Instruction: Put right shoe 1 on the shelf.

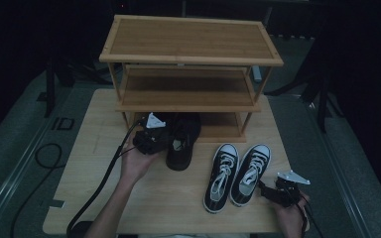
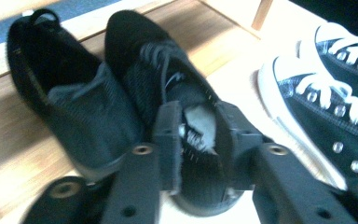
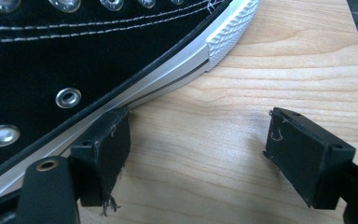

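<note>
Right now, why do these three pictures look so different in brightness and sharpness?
High view: dim, the room black behind the rack, the table still readable. Left gripper view: bright and soft, the black shoes smeared, the white-laced sneakers washed out. Right gripper view: sharp, evenly lit, with wood grain and sole ribbing crisp.

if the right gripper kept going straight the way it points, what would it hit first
Probably the white sole edge of the black high-top sneaker: the right gripper stands open, its left jaw already about at that sole, though contact is unclear.

Left gripper (image 2: 198,140) jaws astride black shoe's (image 2: 186,116) heel collar; second black shoe (image 2: 74,102) at nine o'clock, white-laced sneaker (image 2: 326,107) at three.
</note>
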`<state>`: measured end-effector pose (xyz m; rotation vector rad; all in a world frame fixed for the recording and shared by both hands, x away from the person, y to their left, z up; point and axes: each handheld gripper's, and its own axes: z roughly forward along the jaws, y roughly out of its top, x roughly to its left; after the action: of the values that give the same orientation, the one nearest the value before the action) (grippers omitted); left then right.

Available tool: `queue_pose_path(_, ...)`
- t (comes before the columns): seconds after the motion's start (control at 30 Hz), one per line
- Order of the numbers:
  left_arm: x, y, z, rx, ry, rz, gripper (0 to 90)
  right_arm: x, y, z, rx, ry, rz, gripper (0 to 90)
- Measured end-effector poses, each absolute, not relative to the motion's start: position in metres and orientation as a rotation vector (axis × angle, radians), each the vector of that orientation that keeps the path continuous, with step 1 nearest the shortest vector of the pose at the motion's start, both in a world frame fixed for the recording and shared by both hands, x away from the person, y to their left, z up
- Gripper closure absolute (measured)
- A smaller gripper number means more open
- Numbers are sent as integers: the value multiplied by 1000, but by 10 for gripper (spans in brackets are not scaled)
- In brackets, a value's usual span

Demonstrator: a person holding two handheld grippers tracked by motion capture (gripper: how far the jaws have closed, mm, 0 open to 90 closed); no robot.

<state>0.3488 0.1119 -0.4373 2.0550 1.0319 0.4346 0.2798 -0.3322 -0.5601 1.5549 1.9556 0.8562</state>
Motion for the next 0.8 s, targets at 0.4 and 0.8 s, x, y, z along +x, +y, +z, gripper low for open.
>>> queue_pose_path(0.4, 329, 109, -481, 2145, 1046, 374, 898, 280, -332, -560, 1557, 1954, 857, 217)
queue_pose_path(0.8, 323, 85, -521, 2222, 1036, 277, 898, 280, -332, -560, 1556, 1955, 856, 217)
